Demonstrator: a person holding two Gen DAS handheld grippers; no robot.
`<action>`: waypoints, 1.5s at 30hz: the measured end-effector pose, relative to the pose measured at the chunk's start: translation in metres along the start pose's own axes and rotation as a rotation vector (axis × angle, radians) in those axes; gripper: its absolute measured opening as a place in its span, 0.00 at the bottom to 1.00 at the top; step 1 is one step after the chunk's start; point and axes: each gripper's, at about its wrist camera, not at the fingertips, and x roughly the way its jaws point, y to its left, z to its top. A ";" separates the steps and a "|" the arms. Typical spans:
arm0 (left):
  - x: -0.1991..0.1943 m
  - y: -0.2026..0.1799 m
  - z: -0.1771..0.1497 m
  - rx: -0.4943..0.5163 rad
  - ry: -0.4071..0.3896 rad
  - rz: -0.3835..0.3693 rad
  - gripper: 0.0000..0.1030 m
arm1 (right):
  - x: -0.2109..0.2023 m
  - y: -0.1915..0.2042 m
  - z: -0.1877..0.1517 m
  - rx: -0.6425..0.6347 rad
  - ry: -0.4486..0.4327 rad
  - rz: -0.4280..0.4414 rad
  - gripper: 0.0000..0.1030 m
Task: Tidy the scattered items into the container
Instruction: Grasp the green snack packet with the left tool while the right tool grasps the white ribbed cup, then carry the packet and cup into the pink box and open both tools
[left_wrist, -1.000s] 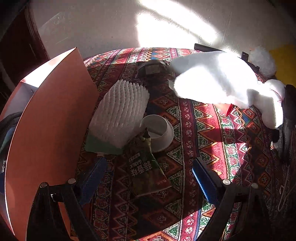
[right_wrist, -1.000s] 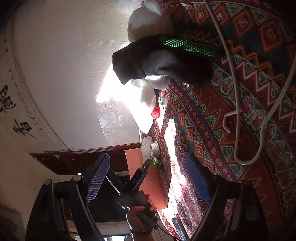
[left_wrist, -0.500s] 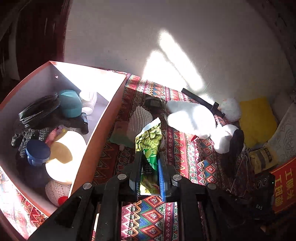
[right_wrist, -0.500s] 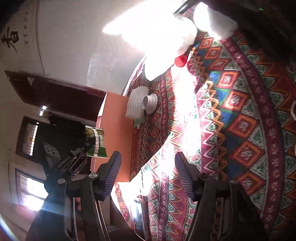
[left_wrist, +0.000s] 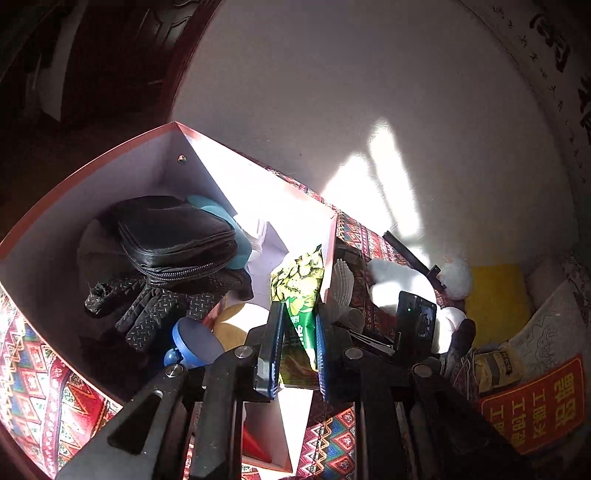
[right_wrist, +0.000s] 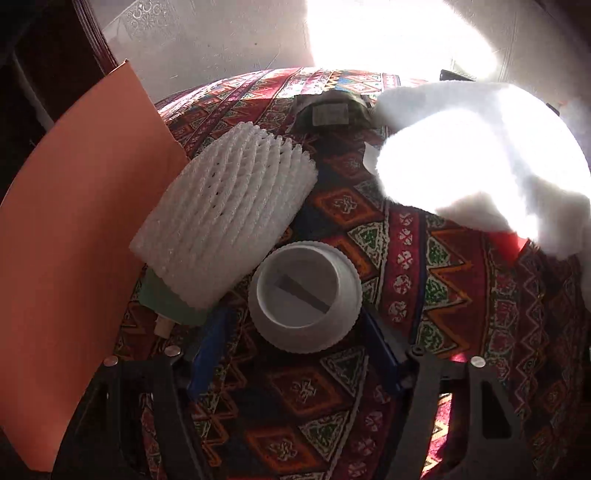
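My left gripper is shut on a green snack packet, which stands upright between the pads above the near right wall of the orange box. The box holds a black pouch, black gloves, a blue lid and other items. My right gripper points down at the patterned cloth with a white ribbed cap between its blue fingers. The cap rests mouth-up on the cloth, and the left pad stands a little apart from it.
A white foam net over a green item lies against the box's orange outer wall, touching the cap. A white plush toy lies to the right in bright sun. A yellow cushion and a red sign sit far right.
My left gripper shut on the snack packet, lifted it off the cloth and carried it left to the box. My right gripper rolled, swung down over the cap, and its jaws narrowed.
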 end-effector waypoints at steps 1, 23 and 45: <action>-0.004 0.003 0.001 -0.004 -0.010 0.003 0.12 | -0.001 -0.002 0.000 0.007 -0.003 0.001 0.57; -0.071 0.038 0.014 -0.086 -0.204 -0.050 0.12 | -0.235 0.084 -0.025 -0.084 -0.163 0.530 0.57; -0.017 -0.064 -0.006 0.144 -0.175 0.038 0.80 | -0.268 -0.098 -0.112 0.271 -0.436 0.284 0.81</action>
